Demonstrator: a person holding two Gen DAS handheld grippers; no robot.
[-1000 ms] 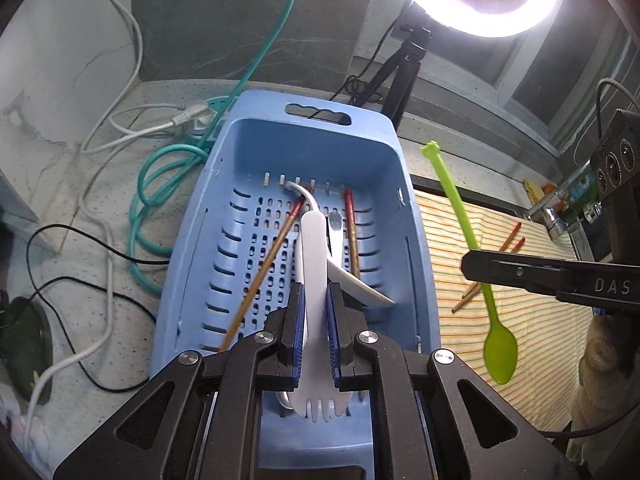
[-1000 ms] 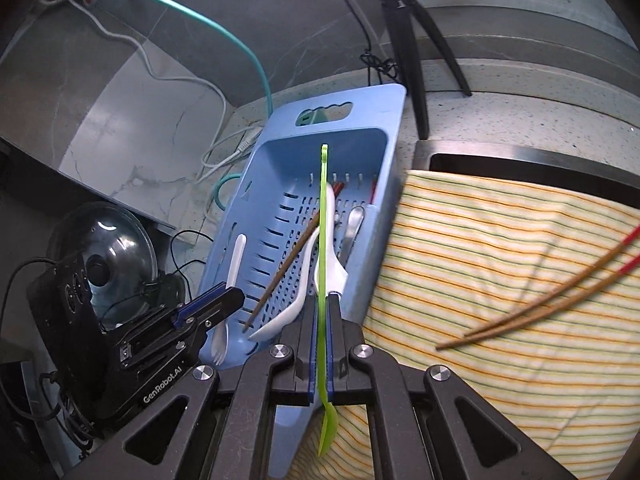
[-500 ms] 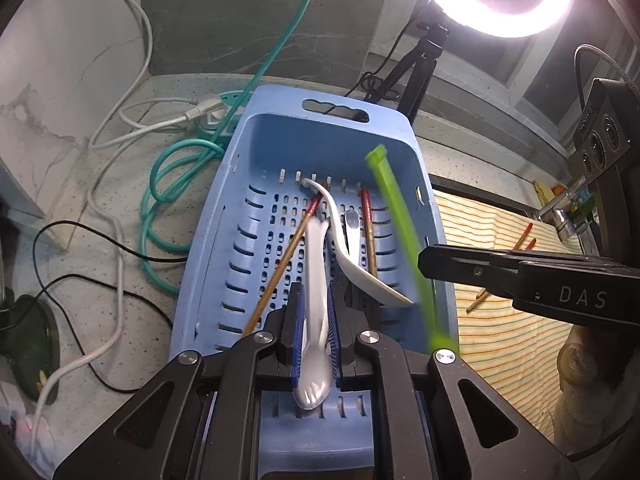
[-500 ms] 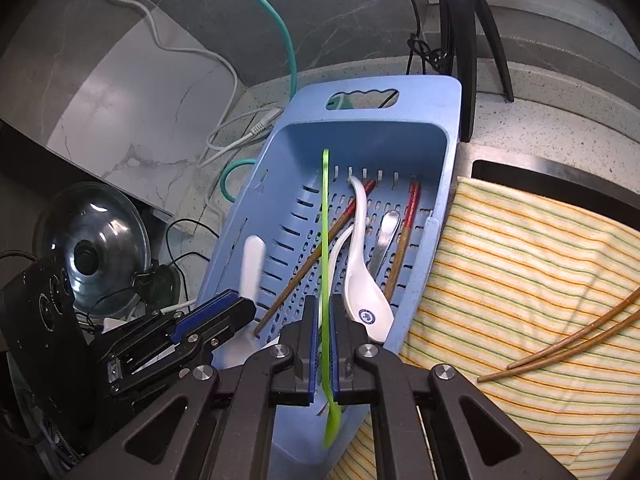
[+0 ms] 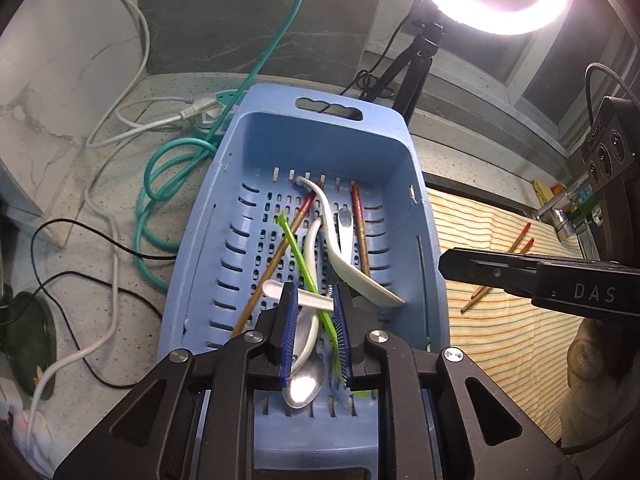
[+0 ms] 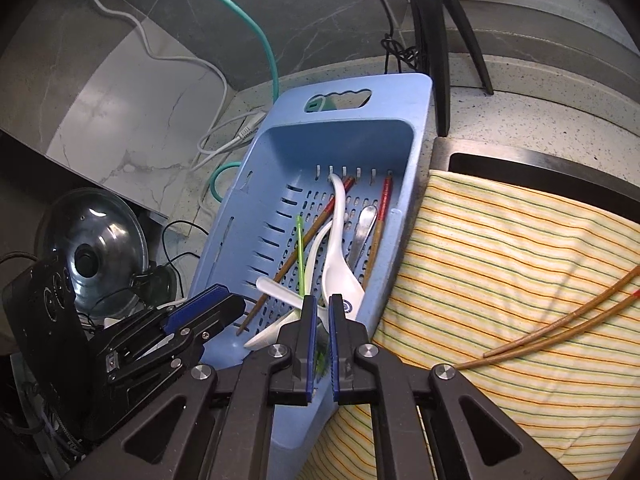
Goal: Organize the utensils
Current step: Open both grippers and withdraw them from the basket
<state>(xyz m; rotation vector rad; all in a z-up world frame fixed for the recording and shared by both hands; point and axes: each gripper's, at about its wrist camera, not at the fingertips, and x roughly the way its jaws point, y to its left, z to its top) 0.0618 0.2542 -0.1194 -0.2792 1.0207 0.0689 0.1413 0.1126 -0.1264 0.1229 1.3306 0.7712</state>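
Note:
The blue slotted basket (image 5: 240,152) (image 6: 416,120) holds chopsticks (image 5: 276,258), a white ladle spoon (image 5: 360,276), a metal spoon (image 5: 306,384), a white plastic fork (image 5: 308,300) and a green spoon (image 5: 300,256) (image 6: 299,252). My left gripper (image 5: 315,300) is open over the basket's near end, with nothing between its pads. My right gripper (image 6: 320,312) is open just above the green spoon's bowl end. A pair of chopsticks (image 6: 560,332) (image 5: 504,264) lies on the striped cloth (image 6: 520,264).
A ring light on a tripod (image 5: 416,64) stands behind the basket. Green and white cables (image 5: 160,184) lie left of it. A pot lid (image 6: 88,244) sits at the far left. A sink edge (image 6: 520,164) borders the cloth.
Both grippers opened. The white fork dropped from the left gripper into the basket; the green spoon left the right gripper and lies in the basket.

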